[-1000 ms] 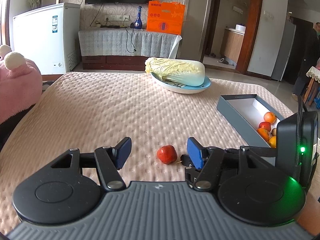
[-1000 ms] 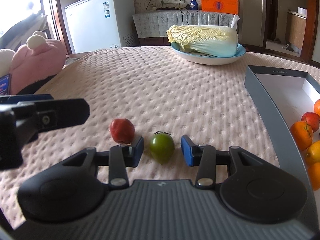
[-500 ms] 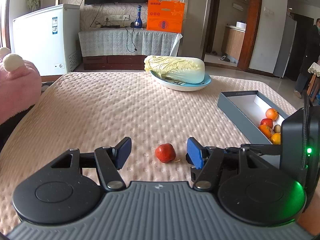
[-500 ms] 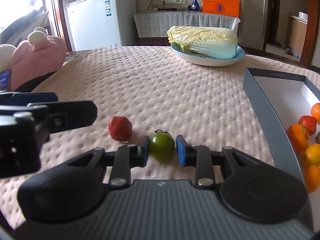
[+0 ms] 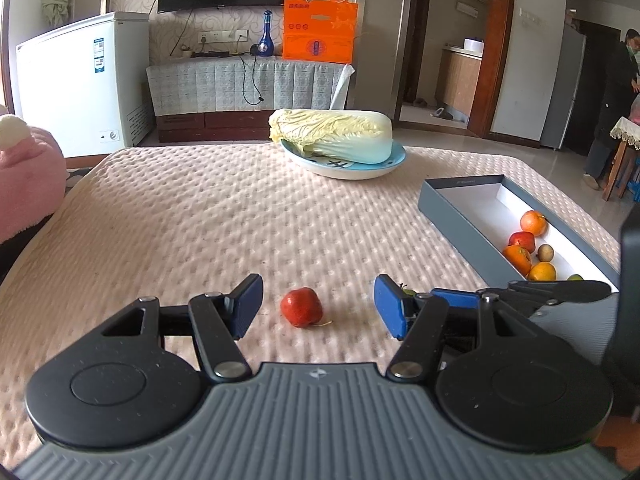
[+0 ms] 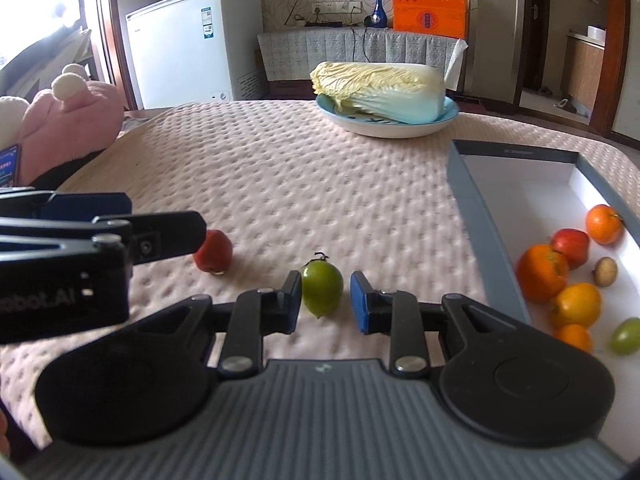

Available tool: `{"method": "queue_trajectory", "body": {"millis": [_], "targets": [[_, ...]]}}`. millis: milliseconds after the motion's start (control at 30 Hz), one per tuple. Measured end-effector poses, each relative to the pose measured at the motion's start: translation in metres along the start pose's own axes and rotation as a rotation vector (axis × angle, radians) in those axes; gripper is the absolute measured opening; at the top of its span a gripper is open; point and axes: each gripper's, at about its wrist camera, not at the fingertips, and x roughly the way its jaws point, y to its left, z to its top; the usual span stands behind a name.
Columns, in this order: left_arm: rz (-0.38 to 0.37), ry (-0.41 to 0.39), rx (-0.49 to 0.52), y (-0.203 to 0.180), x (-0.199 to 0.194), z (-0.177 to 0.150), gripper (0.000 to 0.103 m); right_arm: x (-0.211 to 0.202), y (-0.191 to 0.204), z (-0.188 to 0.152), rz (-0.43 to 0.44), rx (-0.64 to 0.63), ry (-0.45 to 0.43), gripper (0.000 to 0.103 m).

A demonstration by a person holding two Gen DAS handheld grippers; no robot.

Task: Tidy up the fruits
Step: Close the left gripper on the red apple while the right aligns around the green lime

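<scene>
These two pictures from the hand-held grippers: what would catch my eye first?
Probably the right hand-held gripper, shut on a small green fruit at the near edge of the pink quilted table cover. Beside it a red fruit lies loose between the open fingers of the left hand-held gripper. Farther back a big napa cabbage rests on a blue plate, and a grey box on the right holds oranges and other fruit.

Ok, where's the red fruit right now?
In the left wrist view the red fruit lies on the pink cloth, between the left tool's open fingers, untouched.
</scene>
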Motion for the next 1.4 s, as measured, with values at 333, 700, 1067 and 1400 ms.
{"method": "queue_trajectory", "body": {"millis": [333,700,1067,1400], "targets": [[0.002,0.006,0.016,-0.005,0.003,-0.002,0.067,-0.01,-0.01,-0.003,-0.006,0.003,0.006,0.03],[0.003,0.008,0.009,-0.002,0.003,-0.002,0.067,-0.009,-0.006,-0.006,0.022,-0.011,0.03,0.031],[-0.001,0.009,0.015,-0.005,0.003,-0.002,0.067,-0.01,-0.007,-0.006,0.029,-0.015,0.032,0.032],[-0.001,0.014,0.014,-0.006,0.005,-0.003,0.068,-0.013,-0.009,-0.004,0.033,-0.011,0.025,0.032]]}}
